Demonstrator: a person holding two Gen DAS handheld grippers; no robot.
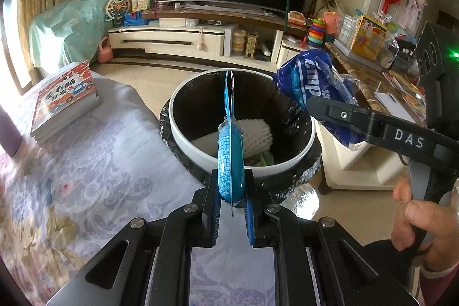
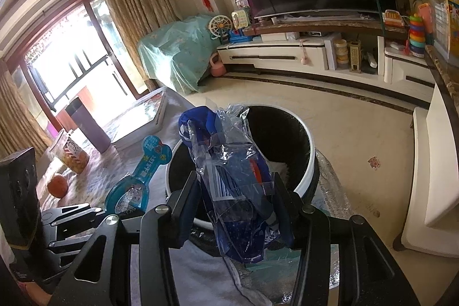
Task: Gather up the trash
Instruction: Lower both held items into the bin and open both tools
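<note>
My left gripper (image 1: 231, 185) is shut on a teal blister package (image 1: 230, 157), held edge-on over the near rim of the round trash bin (image 1: 295, 155); the package also shows in the right wrist view (image 2: 137, 185). My right gripper (image 2: 233, 191) is shut on a crumpled blue plastic wrapper (image 2: 229, 171) above the bin (image 2: 308, 165); the wrapper shows in the left wrist view (image 1: 312, 82) at the bin's right rim. The bin has a black liner and holds white foam netting (image 1: 256, 135).
A floral cloth covers the table (image 1: 71, 177) with a stack of books (image 1: 66, 102). A snack jar (image 2: 71, 154), an orange (image 2: 57, 185) and a purple cup (image 2: 89, 125) stand on it. A marble-topped cabinet (image 1: 367, 82) is at right.
</note>
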